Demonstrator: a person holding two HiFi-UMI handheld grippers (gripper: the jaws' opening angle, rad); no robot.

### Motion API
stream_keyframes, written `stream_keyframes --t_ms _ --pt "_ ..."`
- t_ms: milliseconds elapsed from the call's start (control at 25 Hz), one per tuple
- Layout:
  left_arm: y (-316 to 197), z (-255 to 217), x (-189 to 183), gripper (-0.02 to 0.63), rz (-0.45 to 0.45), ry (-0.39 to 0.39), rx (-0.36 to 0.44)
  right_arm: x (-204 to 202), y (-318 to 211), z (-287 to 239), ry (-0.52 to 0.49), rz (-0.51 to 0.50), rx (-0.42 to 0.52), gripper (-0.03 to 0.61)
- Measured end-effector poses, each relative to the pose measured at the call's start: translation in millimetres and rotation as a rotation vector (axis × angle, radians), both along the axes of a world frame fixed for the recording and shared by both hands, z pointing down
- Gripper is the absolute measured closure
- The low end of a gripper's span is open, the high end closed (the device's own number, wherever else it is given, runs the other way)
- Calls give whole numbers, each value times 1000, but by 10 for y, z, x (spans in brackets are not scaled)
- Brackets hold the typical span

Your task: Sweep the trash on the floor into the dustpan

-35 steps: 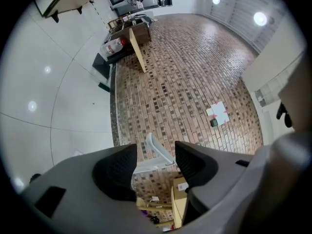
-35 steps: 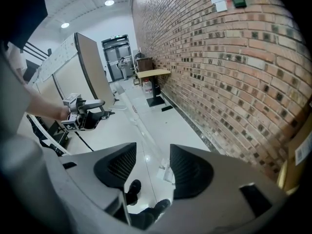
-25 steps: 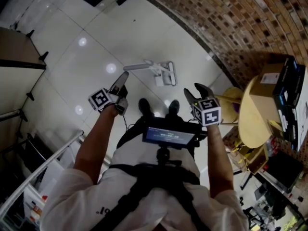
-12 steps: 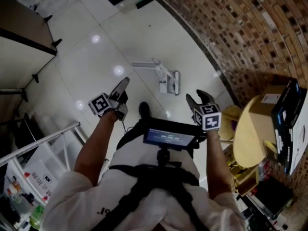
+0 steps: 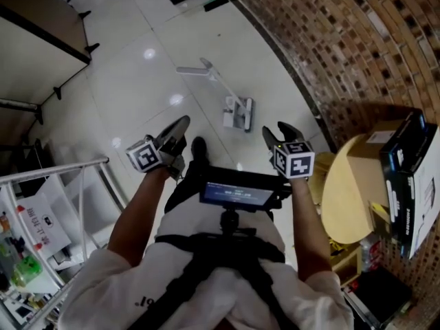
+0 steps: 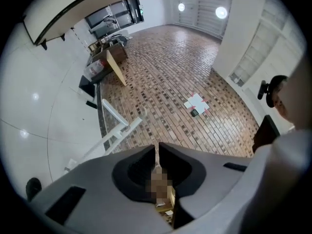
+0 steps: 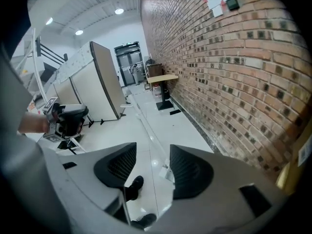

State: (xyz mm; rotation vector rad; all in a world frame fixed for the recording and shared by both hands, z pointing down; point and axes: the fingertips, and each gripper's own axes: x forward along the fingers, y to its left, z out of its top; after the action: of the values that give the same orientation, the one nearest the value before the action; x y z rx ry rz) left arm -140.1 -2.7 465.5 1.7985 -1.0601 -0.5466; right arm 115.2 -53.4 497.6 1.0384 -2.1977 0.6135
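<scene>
1. Head view: my left tool [image 5: 180,122] and right tool [image 5: 276,129] are both held out over the white floor [image 5: 130,95]. The dustpan [image 5: 238,114] lies on that floor ahead of my shoe [image 5: 199,148], near the foot of the brick wall [image 5: 357,40]. Its long white handle [image 5: 218,81] points away from me, and neither tool touches it
2. Left gripper view: my left tool [image 6: 157,145] is closing, its jaws almost together with nothing between them. The white handle [image 6: 114,115] shows up and left of the jaws, in front of the brick wall
3. Right gripper view: my right tool [image 7: 152,147] stands wide open and empty. Through the gap I see the dustpan [image 7: 165,171] on the floor and my shoe [image 7: 134,185]
</scene>
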Motion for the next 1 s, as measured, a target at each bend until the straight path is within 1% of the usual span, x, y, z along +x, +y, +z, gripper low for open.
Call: stream_keyframes --t_ms 40,120,200,320,440,640,800,880,1000 --pt "47 -66 103 603 19 -10 32 48 52 -14 -10 -4 0 353" --pt "139 -194 309 603 54 -24 89 133 166 -46 -30 -15 8 386" --pt "238 -288 500 604 78 -42 127 219 282 -70 -45 -24 22 397" --pt "398 -364 725 614 92 -81 153 356 436 -98 -62 -34 42 398" --pt "599 -452 896 614 87 -124 177 497 593 -126 -79 -41 51 417" --pt "890 -613 1027 614 58 -217 217 633 790 -201 -108 -42 54 453" --pt "1076 -776 1094 614 26 -237 261 629 906 -301 -98 -67 57 454" --pt "1140 -849 1127 614 20 -258 278 607 930 -382 -91 -74 70 479" --pt "1195 -940 1199 614 34 -293 290 578 961 -517 -101 -63 85 504"
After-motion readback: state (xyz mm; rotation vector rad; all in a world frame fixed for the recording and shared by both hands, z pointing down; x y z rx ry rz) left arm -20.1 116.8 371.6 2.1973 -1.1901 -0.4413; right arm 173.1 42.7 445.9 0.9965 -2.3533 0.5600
